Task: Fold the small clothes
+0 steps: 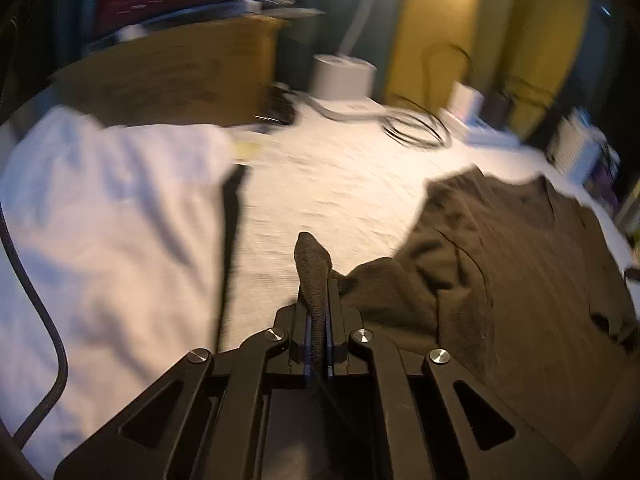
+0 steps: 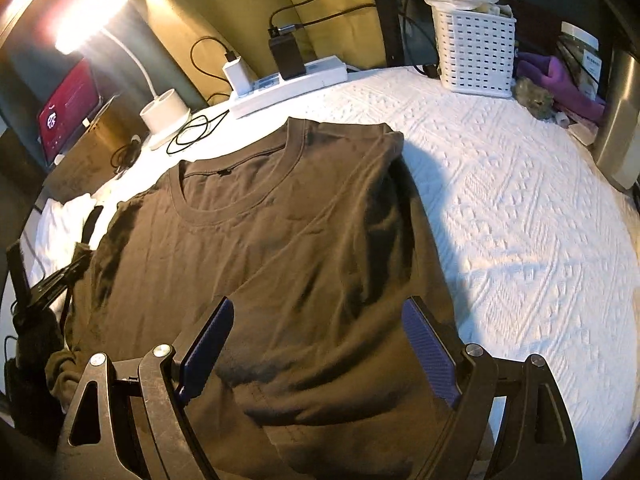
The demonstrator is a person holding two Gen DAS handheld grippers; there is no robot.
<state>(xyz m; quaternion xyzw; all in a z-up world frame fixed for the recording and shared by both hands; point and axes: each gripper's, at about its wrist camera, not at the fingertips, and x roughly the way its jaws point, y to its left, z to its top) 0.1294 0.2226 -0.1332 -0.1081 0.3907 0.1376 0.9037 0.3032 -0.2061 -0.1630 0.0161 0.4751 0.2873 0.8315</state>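
Observation:
A dark brown T-shirt (image 2: 288, 240) lies spread on the white textured cloth (image 2: 520, 208), collar away from me, its right side folded in. My right gripper (image 2: 320, 344) is open and hovers over the shirt's lower middle, holding nothing. My left gripper (image 1: 318, 292) is shut on the shirt's left sleeve (image 1: 316, 264), lifting a pinch of fabric, with the rest of the shirt (image 1: 520, 264) lying to its right. The left gripper (image 2: 60, 276) also shows at the left edge of the right wrist view.
A folded white garment (image 1: 108, 216) lies to the left. At the back stand a lit desk lamp (image 2: 166, 110), a power strip with chargers (image 2: 288, 80), coiled cables (image 2: 192, 132) and a white basket (image 2: 476, 52). Purple cloth (image 2: 568, 84) and a jar sit at far right.

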